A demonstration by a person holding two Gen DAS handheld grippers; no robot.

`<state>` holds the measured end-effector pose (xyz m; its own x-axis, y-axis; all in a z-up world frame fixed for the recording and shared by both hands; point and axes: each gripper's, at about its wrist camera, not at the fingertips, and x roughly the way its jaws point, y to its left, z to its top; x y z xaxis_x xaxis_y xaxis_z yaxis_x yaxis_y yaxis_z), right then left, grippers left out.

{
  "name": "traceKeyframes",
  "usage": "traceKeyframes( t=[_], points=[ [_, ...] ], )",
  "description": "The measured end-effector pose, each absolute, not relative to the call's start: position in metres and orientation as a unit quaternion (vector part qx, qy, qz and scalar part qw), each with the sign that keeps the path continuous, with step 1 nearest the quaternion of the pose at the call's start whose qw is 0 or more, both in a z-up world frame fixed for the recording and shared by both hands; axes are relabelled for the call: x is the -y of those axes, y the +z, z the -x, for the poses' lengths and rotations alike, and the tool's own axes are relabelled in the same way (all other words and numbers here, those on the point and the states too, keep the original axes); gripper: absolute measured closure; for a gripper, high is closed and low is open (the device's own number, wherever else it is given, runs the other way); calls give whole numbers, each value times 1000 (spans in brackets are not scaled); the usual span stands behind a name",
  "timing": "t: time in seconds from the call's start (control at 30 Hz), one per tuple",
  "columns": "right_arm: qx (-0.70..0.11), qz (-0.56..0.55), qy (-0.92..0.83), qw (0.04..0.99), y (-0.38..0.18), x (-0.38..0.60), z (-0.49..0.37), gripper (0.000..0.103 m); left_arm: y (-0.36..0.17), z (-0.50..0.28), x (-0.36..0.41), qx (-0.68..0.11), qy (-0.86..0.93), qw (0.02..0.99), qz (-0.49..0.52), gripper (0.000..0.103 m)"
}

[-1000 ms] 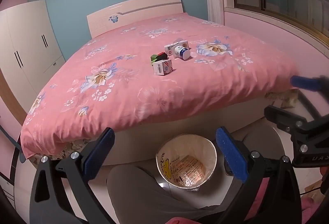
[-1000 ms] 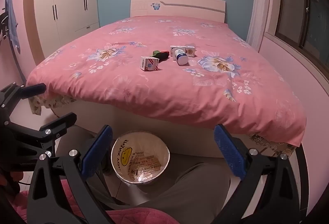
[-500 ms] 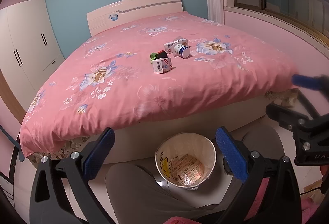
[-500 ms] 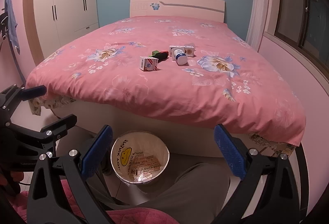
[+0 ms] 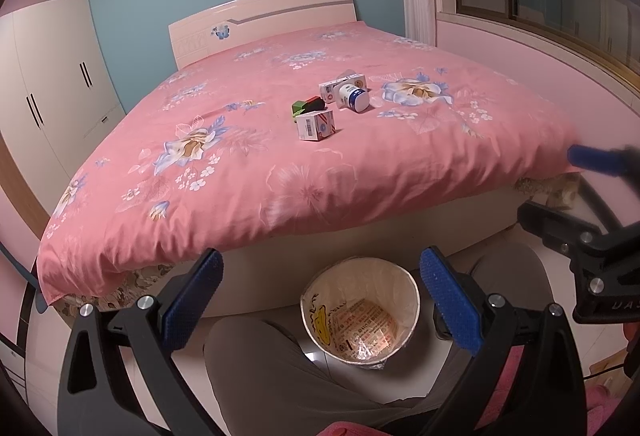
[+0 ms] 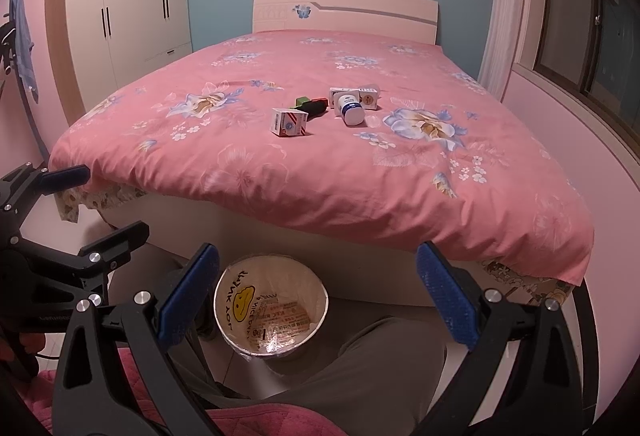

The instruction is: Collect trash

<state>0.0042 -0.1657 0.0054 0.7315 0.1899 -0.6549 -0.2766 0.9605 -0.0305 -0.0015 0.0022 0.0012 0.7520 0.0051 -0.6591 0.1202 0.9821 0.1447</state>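
Observation:
Several pieces of trash lie mid-bed on the pink floral cover: a small white carton [image 5: 316, 125] [image 6: 289, 122], a green and dark object [image 5: 307, 105] [image 6: 311, 105], a white bottle on its side [image 5: 353, 97] [image 6: 351, 109] and a long white box [image 5: 342, 86] [image 6: 354, 95] behind it. A bin [image 5: 408, 288] [image 6: 224, 300] lined with a plastic bag stands on the floor at the bed's foot, between my knees. My left gripper [image 5: 320, 300] and right gripper [image 6: 316, 294] are both open and empty, held low over the bin, well short of the trash.
The bed [image 5: 360, 172] [image 6: 360, 176] fills the middle. A white wardrobe [image 5: 52, 76] [image 6: 128, 36] stands at the left, a window wall [image 5: 560, 16] at the right. My grey-trousered legs [image 5: 280, 376] [image 6: 380, 368] flank the bin. Each gripper shows at the edge of the other's view.
Both views have shifted slightly, the bed and trash sitting a little higher in frame. Both grippers stay open and empty.

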Motion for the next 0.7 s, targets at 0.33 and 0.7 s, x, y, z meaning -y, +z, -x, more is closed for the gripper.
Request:
traceKeyframes(
  t=[0.33, 0.7],
  points=[
    [-345, 64, 125, 928, 6, 164, -4, 7, -1, 1, -2, -352, -31, 931, -89, 2],
    [-346, 66, 127, 927, 5, 164, -4, 7, -2, 0, 0, -352, -32, 931, -88, 2]
  ],
)
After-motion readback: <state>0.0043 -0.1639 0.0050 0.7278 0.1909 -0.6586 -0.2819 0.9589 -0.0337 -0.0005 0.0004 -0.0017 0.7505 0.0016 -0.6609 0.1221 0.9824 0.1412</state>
